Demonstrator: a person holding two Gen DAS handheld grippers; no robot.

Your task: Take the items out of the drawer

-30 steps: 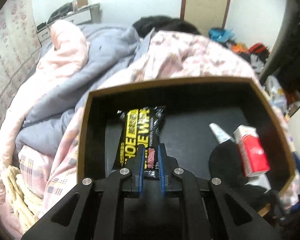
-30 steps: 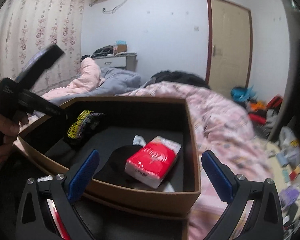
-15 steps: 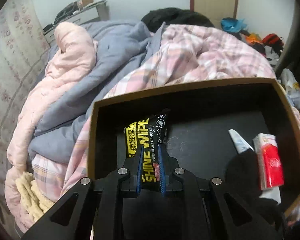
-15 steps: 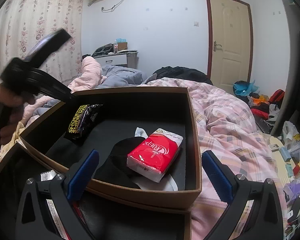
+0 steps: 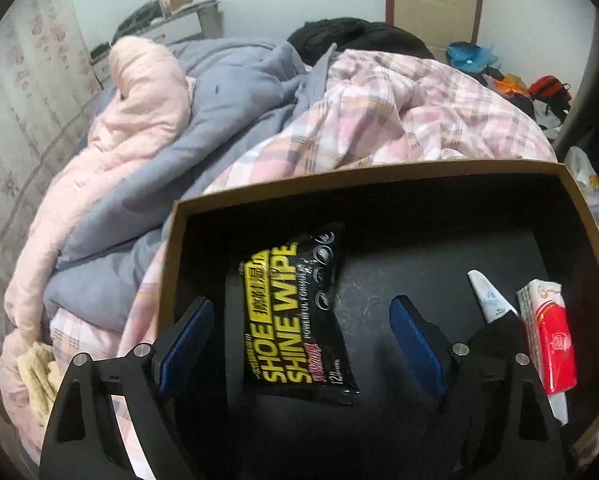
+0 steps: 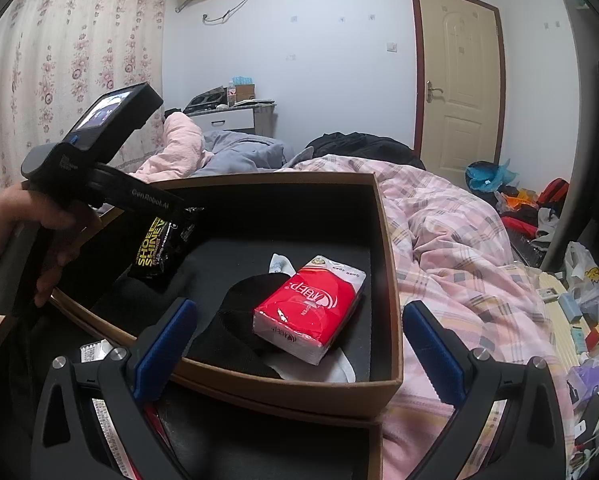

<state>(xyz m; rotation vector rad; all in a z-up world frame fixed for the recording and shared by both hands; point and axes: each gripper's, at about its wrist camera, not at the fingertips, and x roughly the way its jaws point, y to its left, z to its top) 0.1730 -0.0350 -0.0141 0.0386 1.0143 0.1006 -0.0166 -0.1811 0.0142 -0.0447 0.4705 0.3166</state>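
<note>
A brown drawer (image 5: 359,176) with a black inside sits on the bed. A black and yellow shoe wipe pack (image 5: 295,320) rests by its left wall. My left gripper (image 5: 301,308) straddles the pack; its jaws are opening and the blue pads stand clear of the pack. At the right lie a red tissue pack (image 5: 553,340), a white pointed item (image 5: 489,296) and a black cloth (image 6: 239,320). The right gripper (image 6: 301,307) hangs open over the drawer's near rim (image 6: 283,392), just in front of the tissue pack (image 6: 307,304), holding nothing. A hand (image 6: 23,220) grips the left tool.
Rumpled pink plaid and grey quilts (image 5: 379,120) surround the drawer. A second compartment with papers (image 6: 99,412) shows below the near rim. Bags and clutter (image 6: 579,300) cover the floor at the right, beside a closed door (image 6: 459,80).
The left jaws, shut on the wipe pack before, have sprung wide and let it go; the pack now rests in the drawer. The left gripper sank slightly. My right gripper stayed put.
</note>
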